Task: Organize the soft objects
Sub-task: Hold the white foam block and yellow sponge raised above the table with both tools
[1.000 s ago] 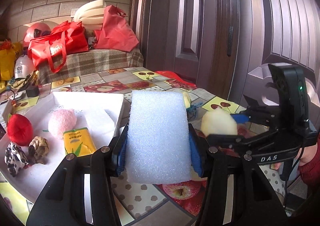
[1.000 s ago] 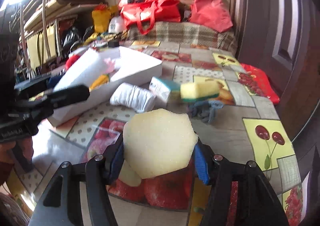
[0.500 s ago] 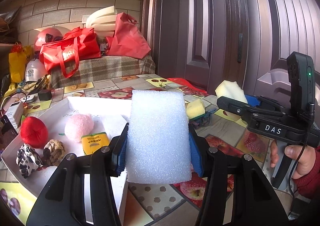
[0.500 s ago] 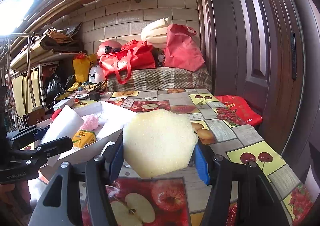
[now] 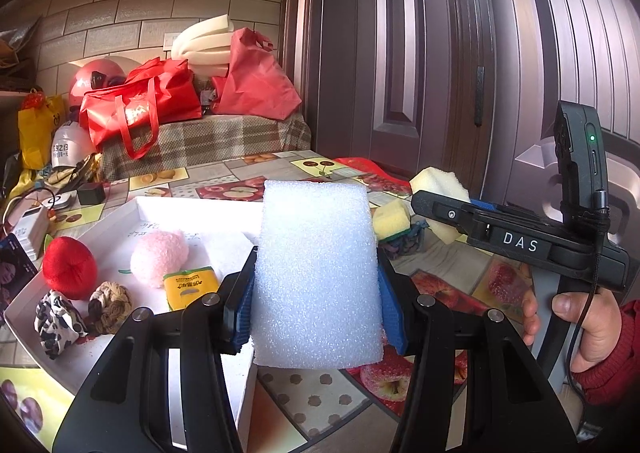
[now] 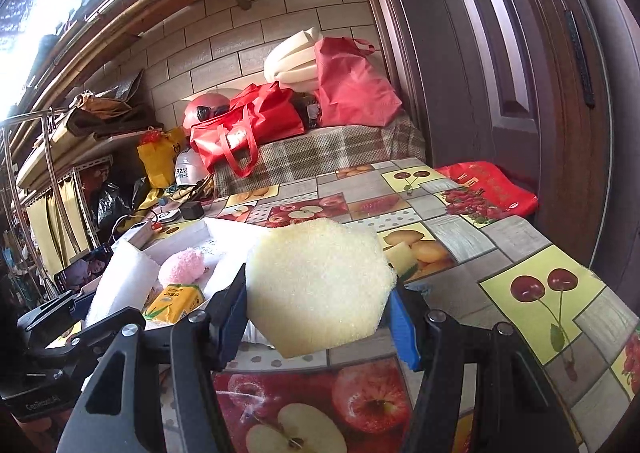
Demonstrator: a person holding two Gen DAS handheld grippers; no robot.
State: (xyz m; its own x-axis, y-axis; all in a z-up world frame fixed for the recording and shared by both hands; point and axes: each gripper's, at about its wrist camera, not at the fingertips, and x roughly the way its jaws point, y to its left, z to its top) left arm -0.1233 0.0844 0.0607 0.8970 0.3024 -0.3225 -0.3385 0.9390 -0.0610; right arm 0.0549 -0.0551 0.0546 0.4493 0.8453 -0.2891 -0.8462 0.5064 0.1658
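White foam block [image 5: 318, 277] is clamped upright in the left tool [image 5: 316, 301], yellow sponge [image 6: 318, 287] in the right tool [image 6: 320, 309]. Both are held above the bench [image 6: 460, 237], likely for drop-off in the white tray [image 5: 200, 213] at 10 o'clock.

White capitals "DAS" stand on a black label plate along the side of the right claw [image 5: 440, 209] body, seen from the left wrist camera. In the right wrist view, small pale lettering runs along the lower edge of the left claw [image 6: 120, 281] body — it seems to read something like "GeoTeam AI", but it is too blurred to be sure. The yellow packet [image 5: 191, 286] in the white tray [image 5: 196, 209] carries green print, too small to read. The white helmet [image 5: 66, 149] bears dark characters — illegible. The red tote bag [image 5: 140, 109] shows white markings, also unreadable.
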